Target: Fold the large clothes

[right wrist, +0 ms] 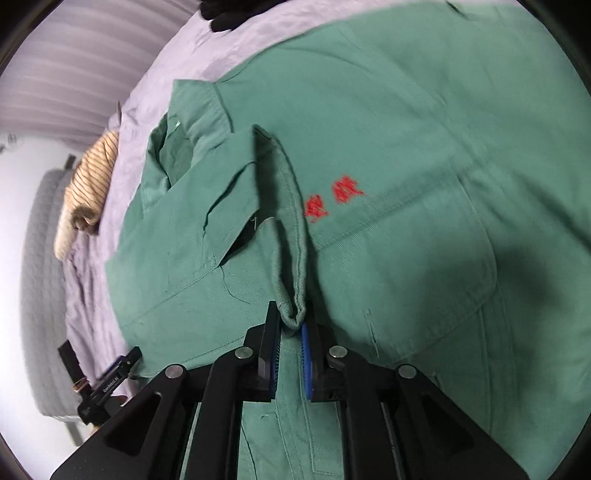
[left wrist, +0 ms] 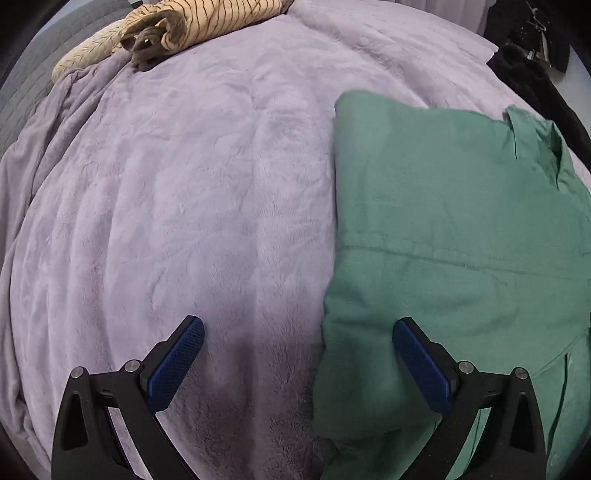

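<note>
Right gripper [right wrist: 291, 343] fingers clenched on the hem of the green work shirt [right wrist: 406, 155], strip running straight ahead (lengthwise) from the tips. Left gripper [left wrist: 297, 363] released, shirt edge between its fingers, bed [left wrist: 177, 192] beyond.

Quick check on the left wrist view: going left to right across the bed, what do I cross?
Grey quilted headboard → striped beige garment → bare lilac blanket → green work jacket → black clothing at the far right edge.
</note>
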A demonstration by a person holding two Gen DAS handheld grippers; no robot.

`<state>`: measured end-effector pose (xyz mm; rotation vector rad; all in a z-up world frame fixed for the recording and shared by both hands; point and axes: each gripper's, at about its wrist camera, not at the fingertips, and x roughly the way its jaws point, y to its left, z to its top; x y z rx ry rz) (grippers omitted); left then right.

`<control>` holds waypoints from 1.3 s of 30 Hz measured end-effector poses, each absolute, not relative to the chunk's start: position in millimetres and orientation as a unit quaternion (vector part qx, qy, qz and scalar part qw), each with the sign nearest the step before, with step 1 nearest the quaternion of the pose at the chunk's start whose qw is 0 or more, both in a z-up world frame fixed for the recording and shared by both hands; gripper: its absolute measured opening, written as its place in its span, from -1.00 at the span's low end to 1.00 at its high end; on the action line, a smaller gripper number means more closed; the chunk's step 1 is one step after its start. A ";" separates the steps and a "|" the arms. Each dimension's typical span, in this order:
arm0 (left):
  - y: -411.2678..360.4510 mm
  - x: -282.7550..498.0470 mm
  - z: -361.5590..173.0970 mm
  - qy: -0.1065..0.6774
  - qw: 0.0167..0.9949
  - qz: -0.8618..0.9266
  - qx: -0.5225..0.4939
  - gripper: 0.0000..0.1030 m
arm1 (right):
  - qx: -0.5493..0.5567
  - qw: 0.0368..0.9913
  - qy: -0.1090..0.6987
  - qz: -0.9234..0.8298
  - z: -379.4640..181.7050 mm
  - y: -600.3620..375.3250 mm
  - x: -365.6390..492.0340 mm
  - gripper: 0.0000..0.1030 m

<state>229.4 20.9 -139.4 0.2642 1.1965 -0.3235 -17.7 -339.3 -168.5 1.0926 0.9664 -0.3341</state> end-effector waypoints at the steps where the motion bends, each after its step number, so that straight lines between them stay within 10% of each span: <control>1: 19.0 237.3 -133.4 0.553 0.809 -0.160 0.121 1.00 | 0.511 0.731 0.428 -0.146 -171.6 -341.2 -21.6 -0.78; 5: 3.7 277.2 -143.4 0.592 0.772 -0.213 0.086 1.00 | 0.540 0.724 0.408 -0.135 -175.9 -345.3 -26.7 -0.67; 9: -8.6 284.5 -152.4 0.600 0.766 -0.218 0.073 -0.22 | 0.551 0.723 0.397 -0.129 -174.7 -345.1 -21.4 -0.32; 12: 0.9 287.7 -143.5 0.586 0.779 -0.213 0.076 -0.65 | 0.525 0.730 0.418 -0.132 -167.4 -339.9 -8.5 -0.88; 31: 23.5 227.5 -98.3 0.541 0.798 -0.229 0.137 -0.64 | 0.411 0.775 0.442 -0.189 -120.9 -313.7 -32.4 -0.68; 39: 20.8 189.1 -155.3 0.570 0.776 -0.212 0.167 -0.64 | 0.409 0.757 0.473 -0.191 -152.0 -311.3 -3.1 -0.82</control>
